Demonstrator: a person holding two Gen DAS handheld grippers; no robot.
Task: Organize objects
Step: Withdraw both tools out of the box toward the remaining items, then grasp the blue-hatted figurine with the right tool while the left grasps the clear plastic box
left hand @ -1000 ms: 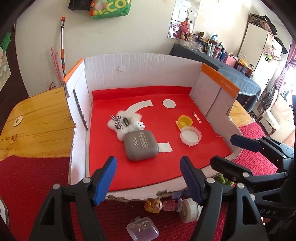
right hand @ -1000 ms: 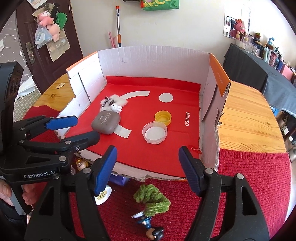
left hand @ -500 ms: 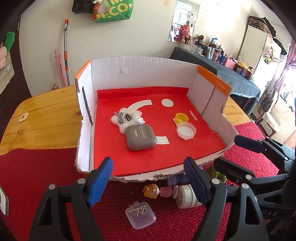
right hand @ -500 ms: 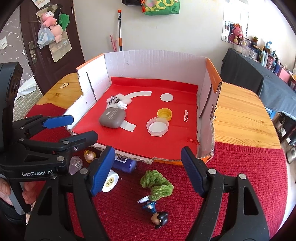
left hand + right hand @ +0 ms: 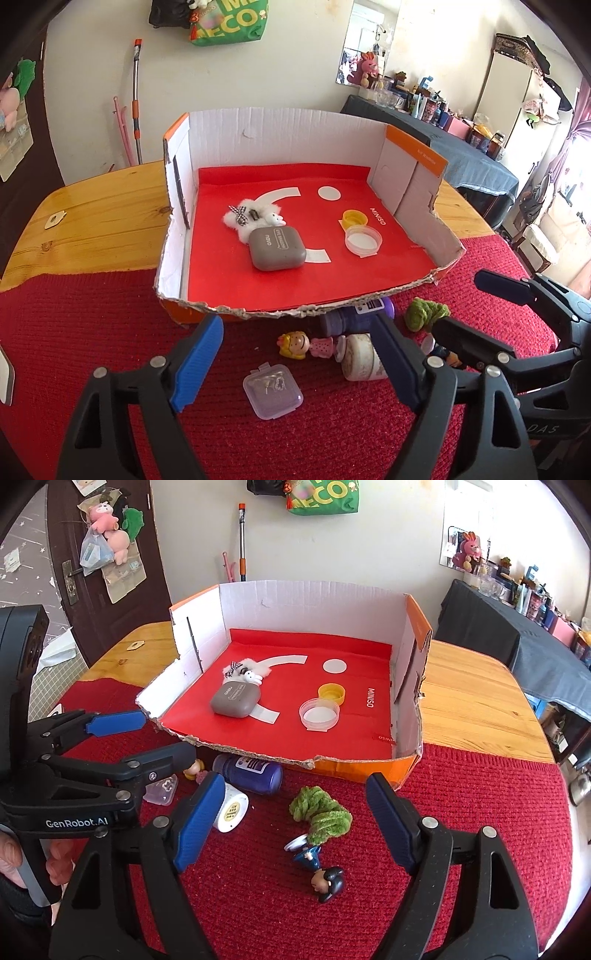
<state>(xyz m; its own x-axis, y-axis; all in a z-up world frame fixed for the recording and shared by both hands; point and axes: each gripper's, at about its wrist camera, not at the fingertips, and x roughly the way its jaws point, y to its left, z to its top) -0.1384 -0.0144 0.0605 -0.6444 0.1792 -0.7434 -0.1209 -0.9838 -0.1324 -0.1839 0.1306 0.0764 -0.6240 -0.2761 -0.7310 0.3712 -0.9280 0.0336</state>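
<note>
An open cardboard box (image 5: 258,173) with a red liner holds a grey case (image 5: 277,247), a white fluffy toy (image 5: 251,218), a yellow cap (image 5: 354,218) and a clear lid (image 5: 364,240). On the red cloth in front of it lie a small clear box (image 5: 273,391), a yellow-haired doll (image 5: 295,343), a white jar (image 5: 231,806), a purple bottle (image 5: 251,771), a green fuzzy piece (image 5: 321,812) and a dark-haired figurine (image 5: 321,871). My left gripper (image 5: 297,325) hovers over the doll and my right gripper (image 5: 295,781) over the green piece. Both sets of jaws are opening and hold nothing.
A red knitted cloth (image 5: 461,794) covers the near part of the wooden table (image 5: 472,701). The left gripper (image 5: 168,733) sits close beside the right one, with a hand on its handle. A dark-covered side table (image 5: 461,158) with clutter stands at the back right.
Both grippers have drawn back from the box, so the loose items in front of it have come into view. Both pairs of jaws stand wider apart than before.
</note>
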